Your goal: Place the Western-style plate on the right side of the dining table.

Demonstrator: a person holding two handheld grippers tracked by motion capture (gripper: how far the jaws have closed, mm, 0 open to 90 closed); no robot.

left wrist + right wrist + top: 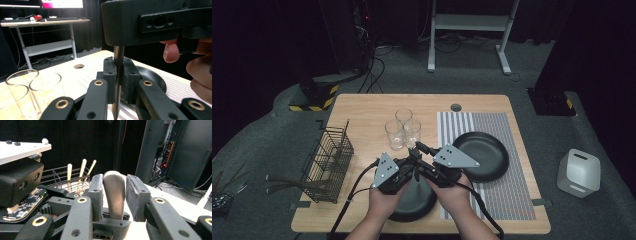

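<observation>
A metal utensil (118,53) passes between both grippers over the middle of the wooden table (362,107). My left gripper (117,75) is shut on its thin shaft, which shows edge-on and upright between the pads. In the right gripper view the broad rounded handle end (113,187) stands between the pads of my right gripper (113,192), which are closed against it. In the high view the left gripper (412,161) and right gripper (424,149) meet tip to tip above a black plate (414,202). The utensil's working end is hidden.
Three empty glasses (402,129) stand just beyond the grippers. A black wire basket (328,162) holding wooden sticks sits at the table's left edge. A second black plate (482,154) rests on a striped mat (507,195) at the right. A white box (578,172) sits on the floor.
</observation>
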